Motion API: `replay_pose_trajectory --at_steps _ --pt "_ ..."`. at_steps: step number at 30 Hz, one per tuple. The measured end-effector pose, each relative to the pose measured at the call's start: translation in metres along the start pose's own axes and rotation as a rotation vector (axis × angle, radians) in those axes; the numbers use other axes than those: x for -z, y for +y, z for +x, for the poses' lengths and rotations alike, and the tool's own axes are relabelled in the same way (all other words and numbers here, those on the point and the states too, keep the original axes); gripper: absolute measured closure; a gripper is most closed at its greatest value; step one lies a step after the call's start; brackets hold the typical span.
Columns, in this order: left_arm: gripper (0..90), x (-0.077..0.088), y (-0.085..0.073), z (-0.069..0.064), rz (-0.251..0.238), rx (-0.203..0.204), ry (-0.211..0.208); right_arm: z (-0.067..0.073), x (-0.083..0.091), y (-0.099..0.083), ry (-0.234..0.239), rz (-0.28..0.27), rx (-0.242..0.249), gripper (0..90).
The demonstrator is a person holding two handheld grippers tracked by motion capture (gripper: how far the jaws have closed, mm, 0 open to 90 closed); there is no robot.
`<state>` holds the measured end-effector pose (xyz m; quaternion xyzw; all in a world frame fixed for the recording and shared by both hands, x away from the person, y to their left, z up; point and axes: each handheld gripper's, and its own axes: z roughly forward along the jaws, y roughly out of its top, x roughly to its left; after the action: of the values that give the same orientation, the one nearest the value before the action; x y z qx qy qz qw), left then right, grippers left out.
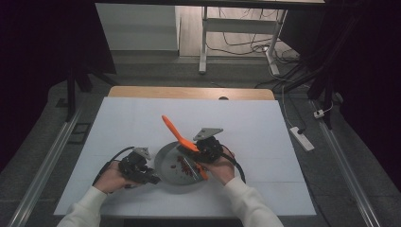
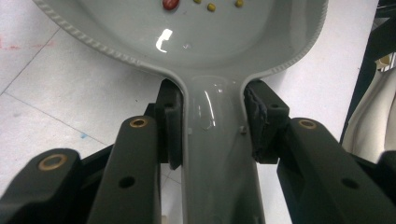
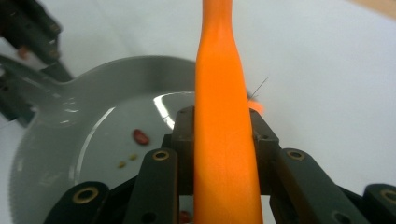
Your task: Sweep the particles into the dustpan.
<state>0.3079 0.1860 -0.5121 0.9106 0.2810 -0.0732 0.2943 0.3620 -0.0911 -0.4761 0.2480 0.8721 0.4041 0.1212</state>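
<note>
Clamping the grey pan [image 2: 219,56] by its smooth, probably slippery handle, the left gripper [image 2: 212,126] steadies it while the right gripper [image 3: 223,140] pinches a light, stiff orange brush [image 3: 223,116] mid-handle.

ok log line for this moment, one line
left tool: shut on pan handle | right tool: shut on orange brush | pan: on table, few beans inside
</note>
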Motion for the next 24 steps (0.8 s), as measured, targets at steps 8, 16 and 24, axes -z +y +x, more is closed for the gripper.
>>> replay_pose_trajectory --at_steps 8,16,24 --pt "61.8 0.000 0.000 -0.001 -0.006 0.007 0.000 -0.020 0.013 -0.011 -0.083 0.017 -0.034 69.9" --pt "61.8 0.000 0.000 -0.001 -0.004 0.005 0.000 -0.028 0.023 -0.031 -0.132 0.063 -0.073 69.9" --pt "61.8 0.000 0.000 -0.001 -0.005 0.003 -0.002 -0.026 0.040 -0.049 -0.144 0.089 -0.102 69.9"
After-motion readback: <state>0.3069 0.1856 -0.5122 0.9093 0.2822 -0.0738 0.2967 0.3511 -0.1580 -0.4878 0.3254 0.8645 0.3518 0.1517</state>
